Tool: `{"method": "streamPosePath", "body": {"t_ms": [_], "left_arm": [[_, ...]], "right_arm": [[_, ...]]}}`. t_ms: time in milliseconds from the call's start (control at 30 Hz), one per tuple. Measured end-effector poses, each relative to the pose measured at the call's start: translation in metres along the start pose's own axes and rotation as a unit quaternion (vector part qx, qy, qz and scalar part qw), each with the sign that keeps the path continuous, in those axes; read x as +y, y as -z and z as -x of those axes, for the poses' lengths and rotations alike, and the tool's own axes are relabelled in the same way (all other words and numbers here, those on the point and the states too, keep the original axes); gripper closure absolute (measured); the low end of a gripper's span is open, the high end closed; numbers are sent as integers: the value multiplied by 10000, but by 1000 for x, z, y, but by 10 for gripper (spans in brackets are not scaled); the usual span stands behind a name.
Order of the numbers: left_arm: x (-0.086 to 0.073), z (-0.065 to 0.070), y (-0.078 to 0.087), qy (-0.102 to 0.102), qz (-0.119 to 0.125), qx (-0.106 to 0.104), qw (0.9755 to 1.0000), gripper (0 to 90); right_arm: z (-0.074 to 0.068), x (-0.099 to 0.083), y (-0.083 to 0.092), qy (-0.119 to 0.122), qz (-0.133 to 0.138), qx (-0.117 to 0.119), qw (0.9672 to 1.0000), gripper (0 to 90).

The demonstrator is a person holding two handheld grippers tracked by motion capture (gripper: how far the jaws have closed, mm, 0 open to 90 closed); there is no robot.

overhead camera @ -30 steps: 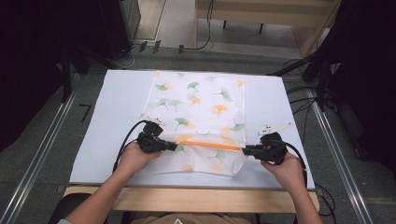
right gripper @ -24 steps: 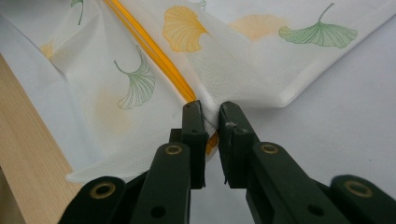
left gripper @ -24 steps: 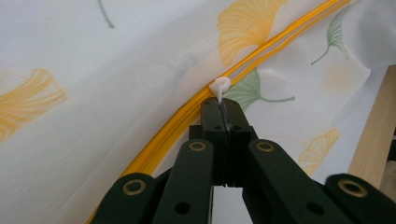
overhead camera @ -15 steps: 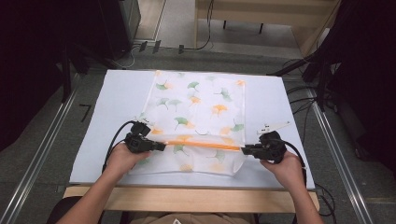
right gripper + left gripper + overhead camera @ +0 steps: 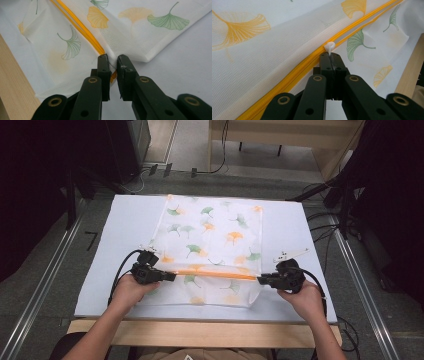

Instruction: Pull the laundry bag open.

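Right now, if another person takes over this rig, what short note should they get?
Left gripper: shut on the white zipper pull, at the left end of the yellow zipper.
Right gripper: pinching the mesh bag at the zipper's right end, holding it taut.
The bag lies flat on the white mat, zipper side near the person.
Done: pull is at the left end of its track. The gripper views show the two rows of yellow teeth running apart, so the zipper looks open.
Left: probably release both grips, but confirm the aim first.
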State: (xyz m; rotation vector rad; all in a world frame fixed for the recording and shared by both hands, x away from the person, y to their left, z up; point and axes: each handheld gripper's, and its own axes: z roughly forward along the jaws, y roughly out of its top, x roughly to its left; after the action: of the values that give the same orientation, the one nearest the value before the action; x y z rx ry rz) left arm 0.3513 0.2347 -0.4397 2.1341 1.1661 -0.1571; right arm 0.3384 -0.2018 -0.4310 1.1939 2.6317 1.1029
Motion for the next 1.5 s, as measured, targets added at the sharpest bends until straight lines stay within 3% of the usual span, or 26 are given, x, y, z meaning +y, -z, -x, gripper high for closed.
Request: {"method": "streamPosePath", "body": {"t_ms": [633,967,1267,1500], "left_arm": [[0,0,0,11,-10,-22,10000,900],[-2,-5,1,18,-131,38,9999,900],[-11,-19,18,165,-103,98,9998,900],[-15,-22,26,240,-26,102,9997,900]], "right_arm": [[1,0,-1,-15,-45,-6,10000,835],[1,0,0,12,-24,20,10000,834],[3,-1,0,-28,-37,3,10000,834],[2,-1,-1,-29,-76,-25,10000,834]]}}
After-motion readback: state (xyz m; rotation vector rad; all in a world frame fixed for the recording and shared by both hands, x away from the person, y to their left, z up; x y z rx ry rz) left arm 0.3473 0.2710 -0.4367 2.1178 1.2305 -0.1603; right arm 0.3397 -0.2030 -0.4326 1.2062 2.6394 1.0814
